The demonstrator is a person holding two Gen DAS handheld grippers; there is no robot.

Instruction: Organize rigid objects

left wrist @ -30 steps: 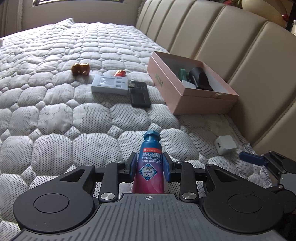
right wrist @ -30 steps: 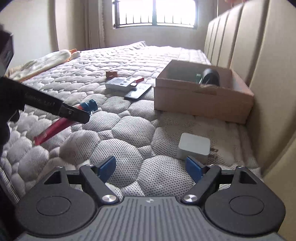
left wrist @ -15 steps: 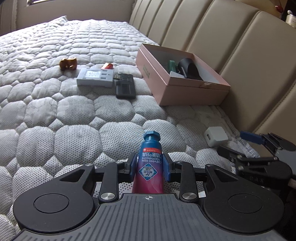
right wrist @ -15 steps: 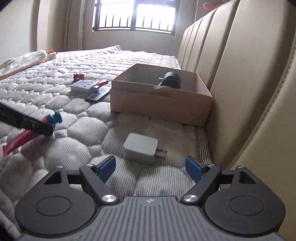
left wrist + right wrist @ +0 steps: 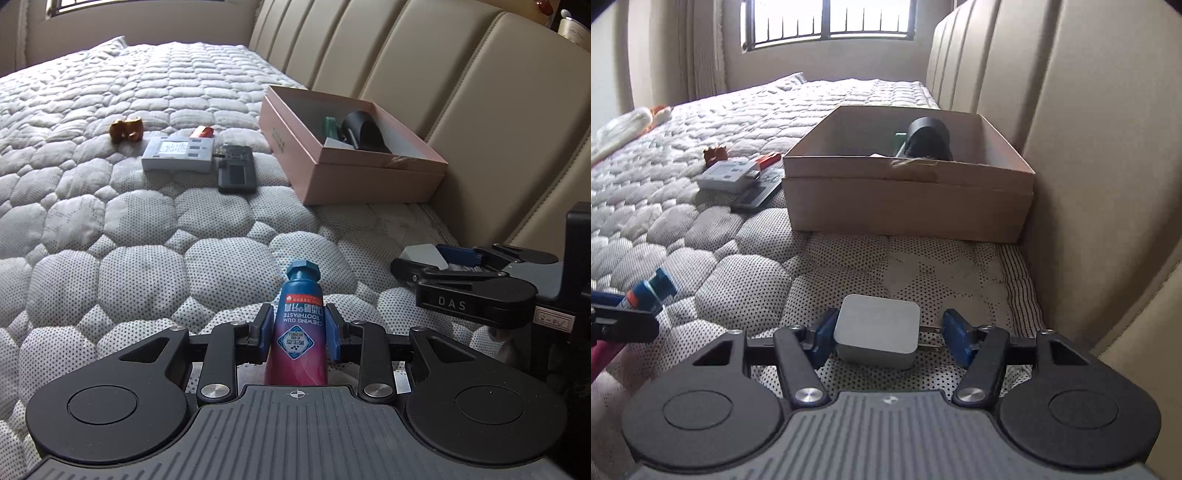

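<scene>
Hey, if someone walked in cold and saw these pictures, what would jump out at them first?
Likely the bright blue-and-pink toothpaste tube, clamped upright in the left gripper over the quilted mattress. Next, the white charger plug lying on the mattress between the right gripper's open fingers. Beyond both, the open pink box sits against the padded headboard.

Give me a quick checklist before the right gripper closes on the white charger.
1. Charger sits between the right gripper pads: ok.
2. Right jaws open, left pad near the body, right pad near the prongs: ok.
3. Grip would press on the prongs, not the body: not ok.
4. Left gripper holds the toothpaste: ok.
5. Grippers are apart: ok.
6. Room in the box: ok.
</scene>
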